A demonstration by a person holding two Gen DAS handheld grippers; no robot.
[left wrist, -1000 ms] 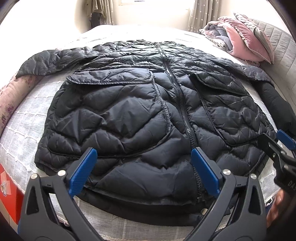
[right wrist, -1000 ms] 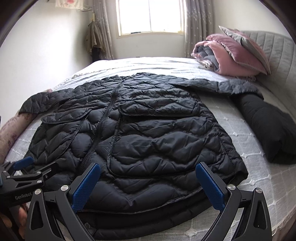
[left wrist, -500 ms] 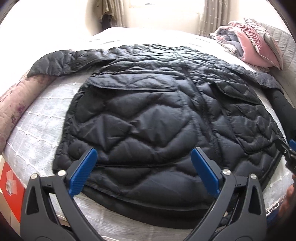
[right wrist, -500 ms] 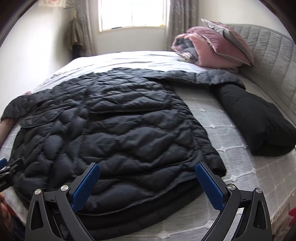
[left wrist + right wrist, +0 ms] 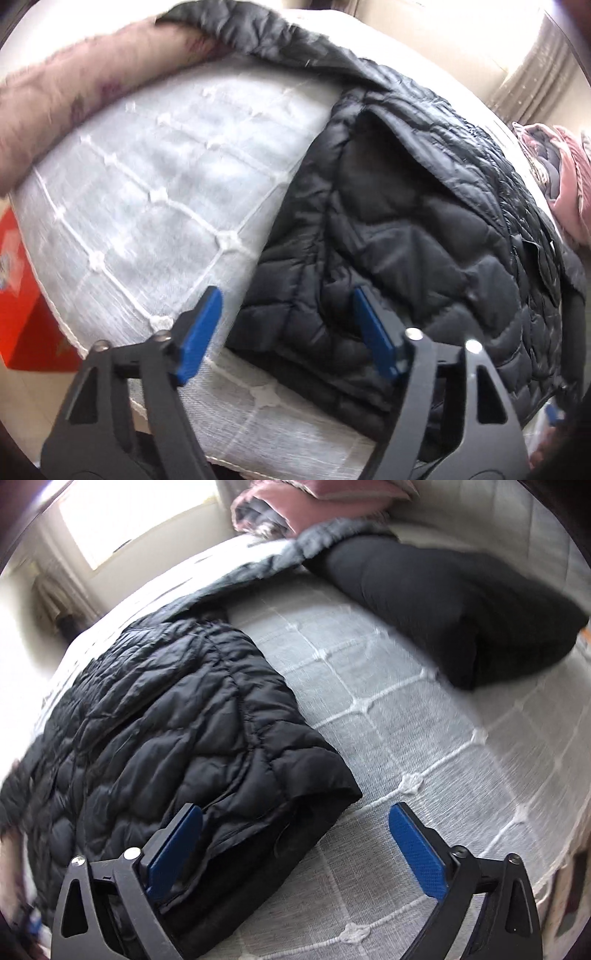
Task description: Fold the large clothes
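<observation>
Quilted black jacket (image 5: 424,236) of faintly glossy cloth on a matt, woven white bedspread (image 5: 424,738).

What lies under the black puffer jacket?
The black puffer jacket lies on the white quilted bedcover; one sleeve drapes over a pink blanket. Anything beneath its body is hidden.

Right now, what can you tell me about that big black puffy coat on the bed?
The black puffy coat is quilted, shiny like nylon, with a flap pocket. It lies flat on the white quilted bedspread, hem at the near edge. One sleeve reaches onto a pink blanket; the other stretches toward a black bundle. The left gripper and right gripper are open, each straddling a hem corner.
</observation>
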